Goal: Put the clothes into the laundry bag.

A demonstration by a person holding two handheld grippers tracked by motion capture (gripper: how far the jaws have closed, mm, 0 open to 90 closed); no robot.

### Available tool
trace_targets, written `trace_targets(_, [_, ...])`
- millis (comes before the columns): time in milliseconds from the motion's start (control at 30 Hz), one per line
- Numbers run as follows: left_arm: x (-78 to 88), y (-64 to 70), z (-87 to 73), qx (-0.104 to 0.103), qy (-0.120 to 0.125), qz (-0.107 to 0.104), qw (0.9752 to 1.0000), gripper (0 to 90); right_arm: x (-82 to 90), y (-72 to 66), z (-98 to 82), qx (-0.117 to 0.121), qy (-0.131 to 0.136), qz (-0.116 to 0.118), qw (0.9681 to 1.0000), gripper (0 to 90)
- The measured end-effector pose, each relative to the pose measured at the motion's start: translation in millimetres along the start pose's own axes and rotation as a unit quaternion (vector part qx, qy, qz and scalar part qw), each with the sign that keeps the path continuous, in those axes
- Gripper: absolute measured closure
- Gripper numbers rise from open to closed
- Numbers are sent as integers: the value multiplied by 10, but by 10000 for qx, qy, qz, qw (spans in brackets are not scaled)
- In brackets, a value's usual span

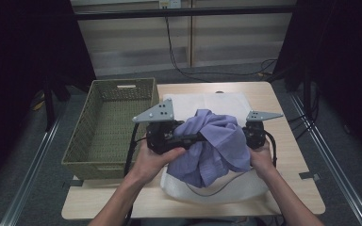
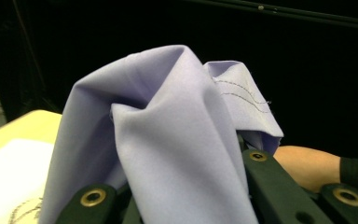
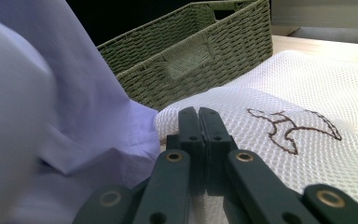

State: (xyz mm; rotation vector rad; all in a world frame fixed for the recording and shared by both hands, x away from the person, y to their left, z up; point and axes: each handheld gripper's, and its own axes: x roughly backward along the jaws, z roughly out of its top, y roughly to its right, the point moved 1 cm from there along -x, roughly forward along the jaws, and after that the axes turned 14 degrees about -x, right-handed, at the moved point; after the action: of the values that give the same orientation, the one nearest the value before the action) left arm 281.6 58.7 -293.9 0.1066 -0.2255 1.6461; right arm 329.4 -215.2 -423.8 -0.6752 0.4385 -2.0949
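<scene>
High view, L tool (image 1: 194, 137) clamped on lilac shirt (image 1: 214, 146), R tool (image 1: 250, 136) jaws together, forearms angled inward.

You face a pale panelled wall (image 1: 136, 42) at twelve o'clock, black curtains (image 1: 23, 47) at ten and two, grey floor (image 1: 28, 188) around your wooden table (image 1: 292, 183).

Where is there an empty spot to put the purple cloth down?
The woven basket on the left has nothing in it. Bare tabletop runs along the right edge beside the white mesh bag, and along the near edge. The middle is crowded: the purple cloth and both grippers bunch over the bag.
</scene>
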Motion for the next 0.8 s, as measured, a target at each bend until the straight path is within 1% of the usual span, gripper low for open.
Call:
trace_targets(33, [-28, -9, -25, -1, -26, -24, 10000, 819, 1, 1, 0, 1, 2, -3, 10000, 898])
trace_targets(100, [-54, -14, -50, 25, -60, -2, 10000, 819, 1, 1, 0, 1, 0, -5, 10000, 898])
trace_targets(133, [-99, -28, -95, 67, -99, -27, 9999, 819, 1, 3, 0, 9, -4, -6, 10000, 898])
trace_targets(167, [-112, -36, -117, 38, -168, -33, 9998, 818, 1, 3, 0, -3, -1, -6, 10000, 898])
trace_targets(200, [-133, -42, -142, 36, -137, -83, 9999, 818, 0, 4, -1, -1, -2, -5, 10000, 898])
trace_targets(267, [-158, -45, -168, 71, -110, -86, 9999, 818, 0, 4, -2, 0, -10, -14, 10000, 898])
trace_targets(300, [-189, -59, -202, 92, -229, -76, 9997, 818, -1, 3, -2, 5, -7, -21, 10000, 898])
trace_targets(367, [-214, -67, -232, 126, -277, -43, 9995, 818, -2, 1, -3, 2, -10, -11, 10000, 898])
trace_targets(400, [-231, -76, -254, 151, -235, -57, 9996, 818, -2, 1, -3, 4, -9, -11, 10000, 898])
trace_targets(467, [-236, -81, -264, 157, -234, -52, 9996, 818, -2, 0, -3, 7, -12, -24, 10000, 898])
trace_targets(600, [-268, -119, -338, 226, -348, 27, 9991, 818, -6, 2, -5, 34, -22, -22, 10000, 898])
trace_targets(733, [-307, -145, -404, 220, -477, 107, 9986, 818, -9, 2, -8, 38, -34, -19, 10000, 898])
trace_targets(767, [-320, -152, -422, 184, -536, 169, 9982, 818, -8, 1, -10, 29, -48, -21, 10000, 898])
trace_targets(800, [-320, -152, -422, 184, -536, 169, 9982, 818, -8, 1, -10, 29, -48, -21, 10000, 898])
